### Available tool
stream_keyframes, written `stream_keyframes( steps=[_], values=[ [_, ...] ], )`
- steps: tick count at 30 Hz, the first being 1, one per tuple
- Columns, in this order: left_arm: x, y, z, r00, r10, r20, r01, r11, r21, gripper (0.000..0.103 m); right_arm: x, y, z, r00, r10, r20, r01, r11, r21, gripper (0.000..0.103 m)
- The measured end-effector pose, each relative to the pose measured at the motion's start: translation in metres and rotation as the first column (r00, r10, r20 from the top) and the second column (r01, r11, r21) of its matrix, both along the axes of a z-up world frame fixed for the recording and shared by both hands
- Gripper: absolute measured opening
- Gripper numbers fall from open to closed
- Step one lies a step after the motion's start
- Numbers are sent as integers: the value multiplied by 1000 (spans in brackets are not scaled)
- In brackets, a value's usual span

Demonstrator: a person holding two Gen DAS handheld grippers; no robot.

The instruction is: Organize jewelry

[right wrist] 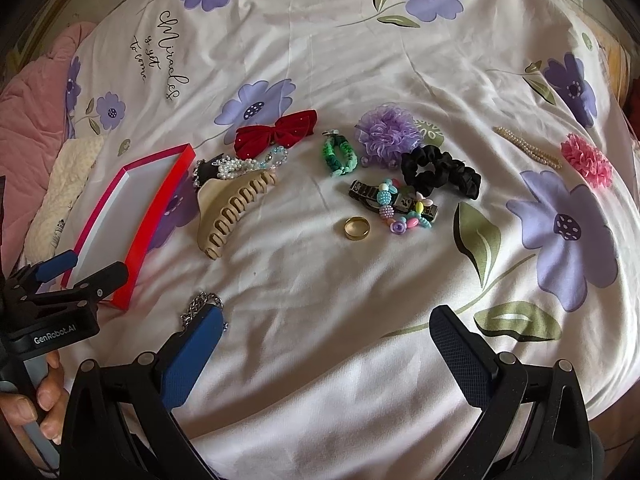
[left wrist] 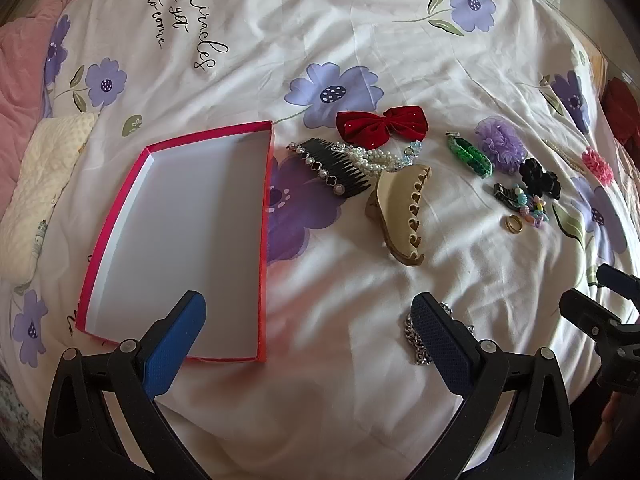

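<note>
An empty pink box [left wrist: 256, 240] [right wrist: 160, 216] with a white inside lies on the bedsheet, left of the jewelry. To its right are a black comb [left wrist: 340, 168], a pearl bracelet [left wrist: 372, 158] [right wrist: 234, 168], a red bow [left wrist: 380, 124] [right wrist: 276, 132], a beige claw clip [left wrist: 404, 216] [right wrist: 228, 212], a green bracelet [left wrist: 470, 156] [right wrist: 338, 156], a gold ring [left wrist: 513, 224] [right wrist: 357, 228] and a colourful bead bracelet [right wrist: 404, 210]. A silver chain [left wrist: 418, 340] [right wrist: 200, 308] lies nearest. My left gripper [left wrist: 308, 316] is open, the chain by its right finger. My right gripper [right wrist: 328, 328] is open over bare sheet.
A purple scrunchie [right wrist: 386, 130], a black scrunchie [right wrist: 440, 172], a pearl string [right wrist: 528, 148] and a pink flower [right wrist: 586, 160] lie at the right. A pink blanket [left wrist: 24, 72] and a cream pillow [left wrist: 44, 184] sit at the left. A hand [right wrist: 44, 396] holds the left gripper's handle.
</note>
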State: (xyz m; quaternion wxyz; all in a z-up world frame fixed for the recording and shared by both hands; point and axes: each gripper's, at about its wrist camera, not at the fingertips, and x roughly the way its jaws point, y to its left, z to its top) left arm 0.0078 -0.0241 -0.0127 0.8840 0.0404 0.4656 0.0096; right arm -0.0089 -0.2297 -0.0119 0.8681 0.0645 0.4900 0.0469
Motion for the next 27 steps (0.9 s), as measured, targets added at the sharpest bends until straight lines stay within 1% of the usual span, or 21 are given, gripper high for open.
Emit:
stream_keyframes(
  steps=[27],
  values=[
    [5, -7, -6, 1000, -14, -19, 14, 1000, 0, 103, 2, -10, 1, 1000, -16, -3, 16, 1000, 27, 103]
  ],
)
